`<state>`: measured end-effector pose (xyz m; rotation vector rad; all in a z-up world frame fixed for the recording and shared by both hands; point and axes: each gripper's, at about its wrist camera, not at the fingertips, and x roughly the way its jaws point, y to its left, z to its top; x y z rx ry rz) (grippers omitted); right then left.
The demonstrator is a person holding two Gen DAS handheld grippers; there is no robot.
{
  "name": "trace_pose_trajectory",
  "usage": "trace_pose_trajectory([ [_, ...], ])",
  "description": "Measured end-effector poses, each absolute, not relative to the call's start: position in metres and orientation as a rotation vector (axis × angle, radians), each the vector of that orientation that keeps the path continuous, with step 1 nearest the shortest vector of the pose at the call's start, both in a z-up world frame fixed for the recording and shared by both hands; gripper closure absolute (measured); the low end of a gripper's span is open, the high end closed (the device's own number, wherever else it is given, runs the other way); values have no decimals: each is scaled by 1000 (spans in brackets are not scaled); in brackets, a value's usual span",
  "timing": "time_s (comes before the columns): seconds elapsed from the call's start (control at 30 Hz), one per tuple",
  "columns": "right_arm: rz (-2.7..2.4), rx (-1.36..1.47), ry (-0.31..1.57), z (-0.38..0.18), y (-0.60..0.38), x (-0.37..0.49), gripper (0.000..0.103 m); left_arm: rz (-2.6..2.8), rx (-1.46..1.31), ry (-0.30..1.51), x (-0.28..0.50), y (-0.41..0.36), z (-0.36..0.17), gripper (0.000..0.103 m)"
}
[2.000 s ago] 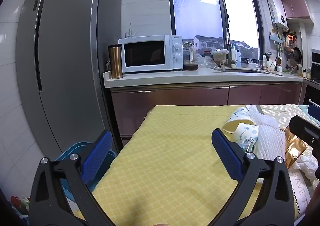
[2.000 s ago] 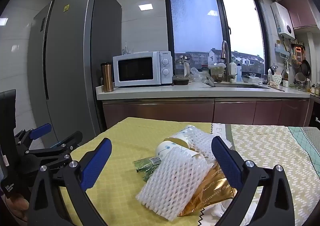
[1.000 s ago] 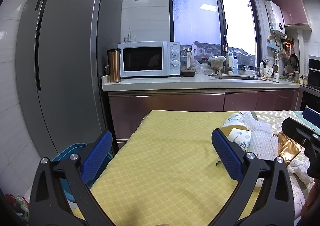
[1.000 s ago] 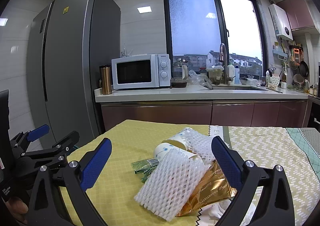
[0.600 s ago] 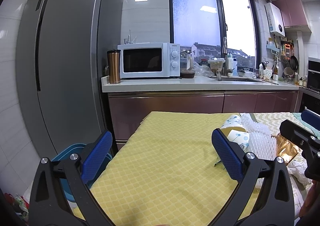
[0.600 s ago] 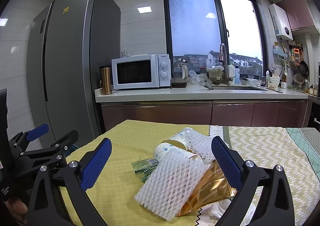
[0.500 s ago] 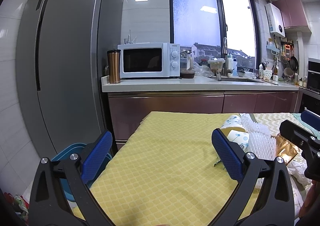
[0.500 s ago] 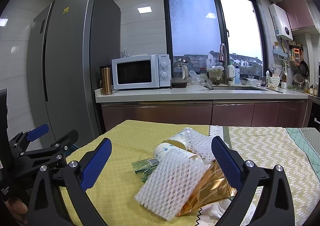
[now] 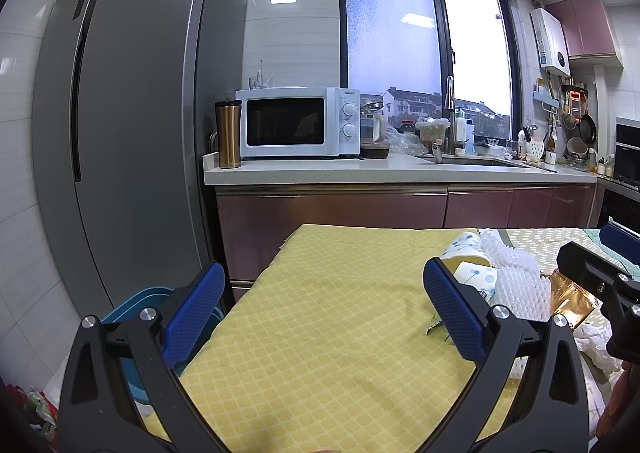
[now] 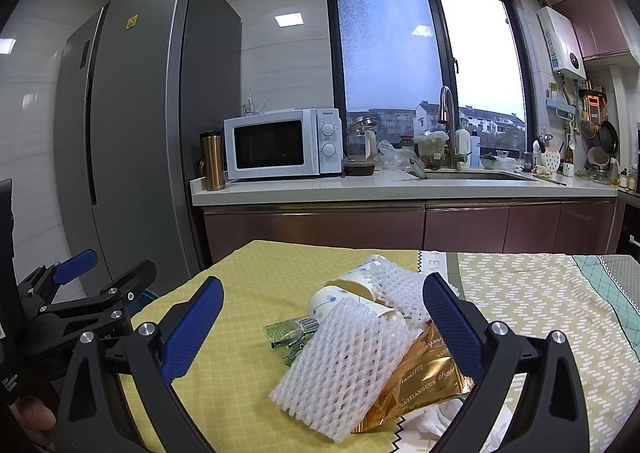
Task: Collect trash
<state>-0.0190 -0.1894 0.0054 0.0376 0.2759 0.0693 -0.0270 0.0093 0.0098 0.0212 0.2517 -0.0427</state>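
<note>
A heap of trash lies on the yellow tablecloth (image 10: pixel 248 337): a white foam net sleeve (image 10: pixel 340 365), a second foam net (image 10: pixel 400 289), two patterned paper cups (image 10: pixel 332 299), a gold foil wrapper (image 10: pixel 420 377), a green wrapper (image 10: pixel 290 331) and crumpled white tissue (image 10: pixel 444 421). My right gripper (image 10: pixel 320 329) is open just above the near side of the heap. My left gripper (image 9: pixel 320 305) is open over bare cloth (image 9: pixel 332 333), with the heap to its right, the cups (image 9: pixel 472 265) and foam net (image 9: pixel 516 285) showing past its right finger. The right gripper (image 9: pixel 600 277) shows at that view's right edge.
A blue bin (image 9: pixel 136 305) stands on the floor left of the table beside the grey fridge (image 9: pixel 132 125). Behind the table runs a counter (image 10: pixel 400 185) with a microwave (image 10: pixel 280 143), a copper tumbler (image 10: pixel 212 161) and a sink. A patterned cloth (image 10: pixel 540 293) covers the table's right part.
Both views have risen and drawn back slightly from two seconds ago; the trash heap sits lower and farther off. Over the last half second nothing has shifted. Both grippers stay open.
</note>
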Motion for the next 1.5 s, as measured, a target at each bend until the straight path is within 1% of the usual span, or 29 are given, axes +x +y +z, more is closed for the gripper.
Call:
trace_pose_trajectory([
  [1.5, 78, 52, 282, -1, -193, -13, 7, -83, 20, 260, -25, -1, 4, 5],
])
